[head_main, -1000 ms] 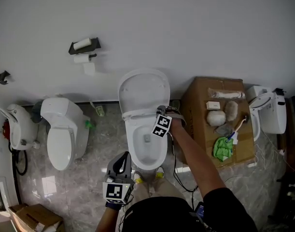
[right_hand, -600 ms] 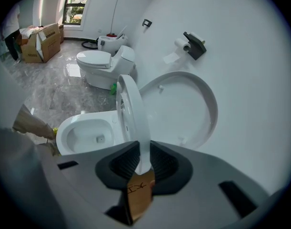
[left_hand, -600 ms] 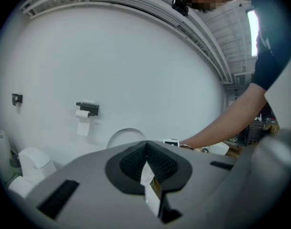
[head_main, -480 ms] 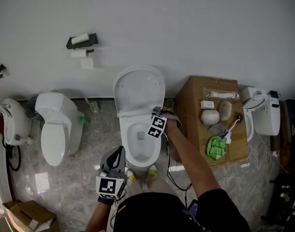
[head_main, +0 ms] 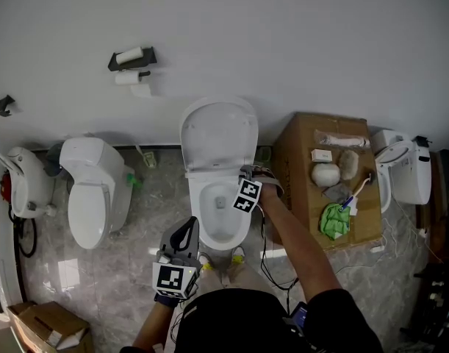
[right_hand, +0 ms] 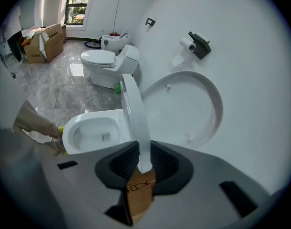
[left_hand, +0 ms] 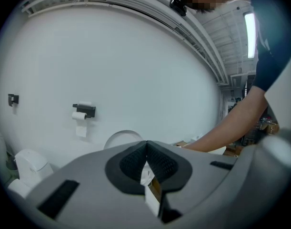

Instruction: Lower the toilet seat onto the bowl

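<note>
seat: the toilet seat (right_hand: 134, 113) is abt halfway down. It stands on edge btw the raised lid (right_hand: 188, 104) and the bowl (right_hand: 88, 115), and isn't resting on either.
right fingers: the right gripper (right_hand: 144, 154) is clamped on the seat's front rim, one finger on each face, pads pressed against it.
left fingers: the left gripper (left_hand: 145, 151) is closed, tips meeting, nothing btw them.
which way: from the right fingers the seat runs straight ahead, w/ its long axis pointing back at the hinge by the wall. In the right gripper view the bowl opening is on the seat's left face and the lid is on its right. So imo the move goes toward the bowl side, in an arc round the hinge, not a straight push.
nearer hand: the right, obv, since it's on the seat. In the head view the left hangs low in front of the bowl, close to the person's body and well apart from the seat.
stage: my guess is mid-lowering, seat not on the bowl yet.
next: prob follow the arc w/o twisting the rim, then slow down near the bowl.
risk: the grip is only on the thin rim. If it slips, the seat could slam down.
</note>
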